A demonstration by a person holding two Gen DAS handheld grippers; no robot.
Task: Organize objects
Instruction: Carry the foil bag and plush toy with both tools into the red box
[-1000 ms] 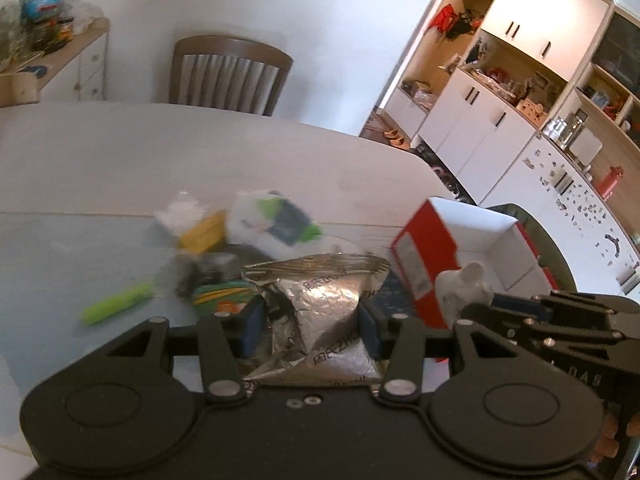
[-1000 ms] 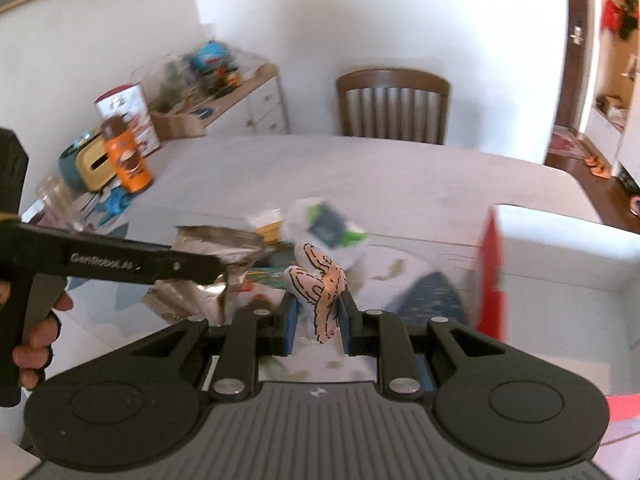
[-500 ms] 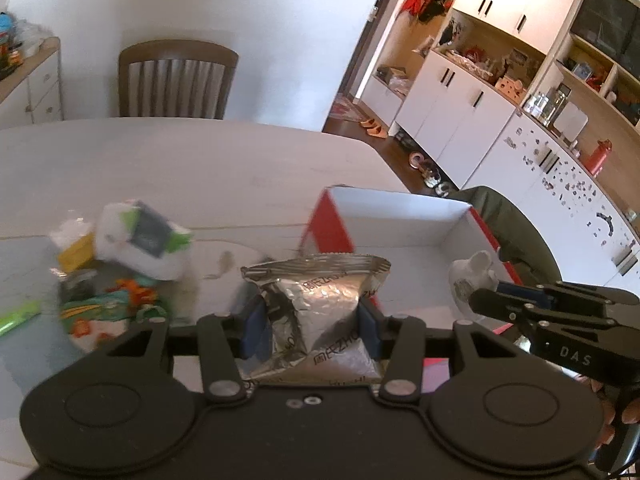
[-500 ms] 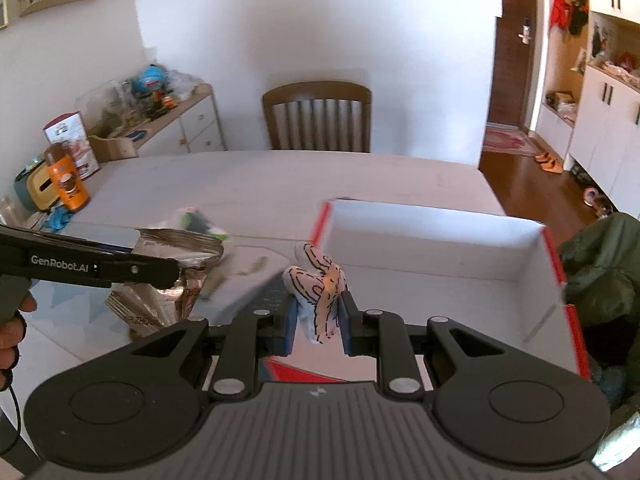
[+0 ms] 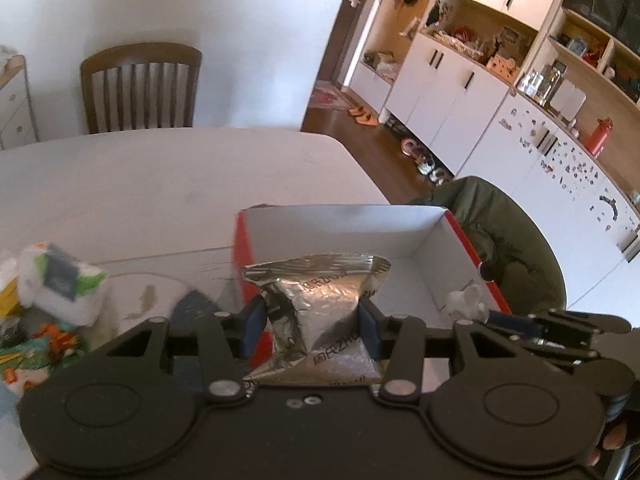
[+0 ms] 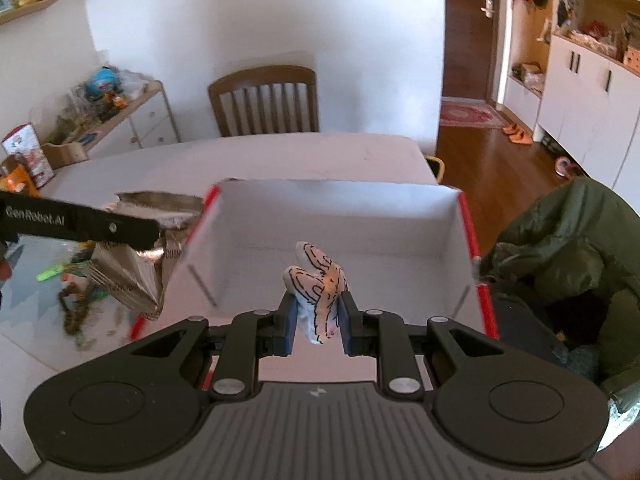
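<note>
- While both my grippers hold loads at the box [image 6: 340, 216], the step in hand, as I judge it, is to release each item inside its white walls.
- My left gripper [image 5: 310, 322] is clamped on a foil pouch [image 5: 320, 312]; the pouch sits at the box's near-left corner, over the red wall [image 5: 242, 264], not clearly inside.
- I judge the left should carry further over the floor of the box before the jaws part, or the pouch may tip outside.
- My right gripper [image 6: 318, 316] is closed on a small white toy [image 6: 320, 292] with black lines and an orange patch; it hangs above the near side of the box floor, which looks empty.
- Releasing low should keep the toy from bouncing; I would space the two drops so the grippers do not meet.
- Other items: a white packet [image 5: 60, 280] and coloured wrappers [image 5: 44, 348] lie on the table [image 5: 160, 184] left of the box, awaiting collection.
- A green jacket [image 6: 560, 248] is draped on a seat just beside the box's right wall; a chair [image 6: 266, 100] stands at the far end. Neither blocks the drop.
</note>
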